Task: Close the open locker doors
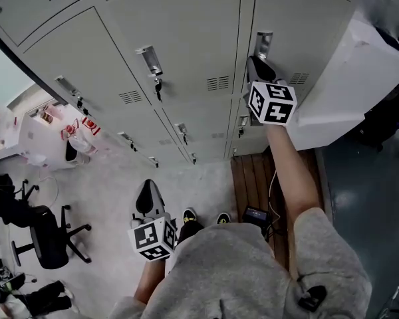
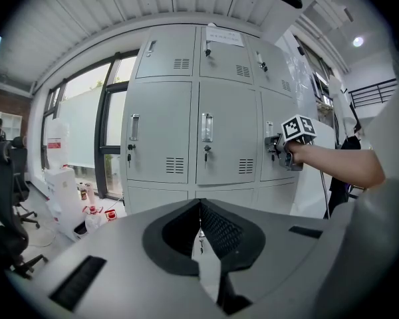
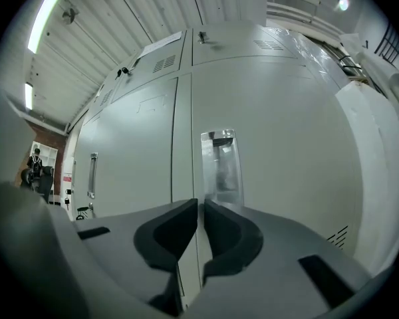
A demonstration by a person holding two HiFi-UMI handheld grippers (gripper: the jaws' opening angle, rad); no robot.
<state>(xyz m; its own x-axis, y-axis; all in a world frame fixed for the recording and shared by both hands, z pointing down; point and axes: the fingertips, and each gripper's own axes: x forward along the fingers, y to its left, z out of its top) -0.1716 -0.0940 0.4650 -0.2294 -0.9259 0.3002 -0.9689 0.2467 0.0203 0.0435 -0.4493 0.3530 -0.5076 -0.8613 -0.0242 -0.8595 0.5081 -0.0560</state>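
Observation:
A bank of grey lockers [image 2: 199,125] fills the wall, and every door I can see lies flush. My right gripper [image 1: 261,66] is held out level against the right-hand column, its tips right at the recessed metal handle [image 1: 264,45]. In the right gripper view that handle [image 3: 219,161] sits just above and right of the right gripper [image 3: 201,205], whose jaws stand a narrow slit apart with nothing between them. My left gripper [image 1: 148,195] hangs low by my side, away from the lockers. The left gripper [image 2: 199,205] has its tips together and holds nothing.
A white panel [image 1: 359,78] stands against the lockers' right end. A wooden pallet [image 1: 253,178] with a small black device [image 1: 256,214] lies at the locker base. A black office chair [image 1: 46,234] and white bags [image 1: 73,135] are off to the left.

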